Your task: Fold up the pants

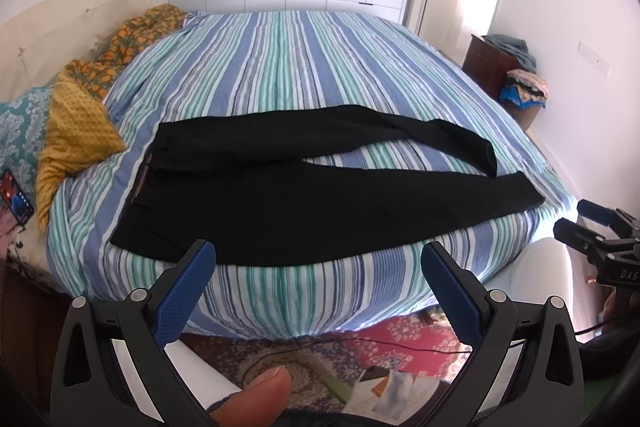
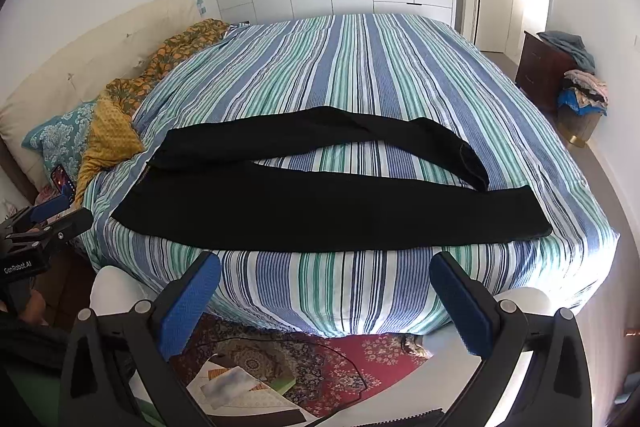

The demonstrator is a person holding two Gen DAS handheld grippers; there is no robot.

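Note:
Black pants point(image 1: 280, 195) lie spread flat on the striped bed point(image 1: 300, 75), waistband at the left, two legs splayed to the right; the far leg's cuff bends down toward the near leg. They also show in the right wrist view point(image 2: 320, 203). My left gripper point(image 1: 318, 255) is open and empty, held off the bed's near edge just short of the pants. My right gripper point(image 2: 326, 263) is open and empty, also in front of the near edge. The right gripper shows at the right in the left wrist view point(image 1: 576, 223); the left gripper shows at the left in the right wrist view point(image 2: 60, 215).
Yellow and orange blankets point(image 1: 80, 123) and a teal pillow point(image 2: 60, 143) are piled at the bed's left by the headboard. A phone point(image 1: 16, 195) lies there. A dark cabinet with clothes point(image 2: 560, 71) stands at the right. A patterned rug point(image 2: 320, 367) with papers and a cable lies below.

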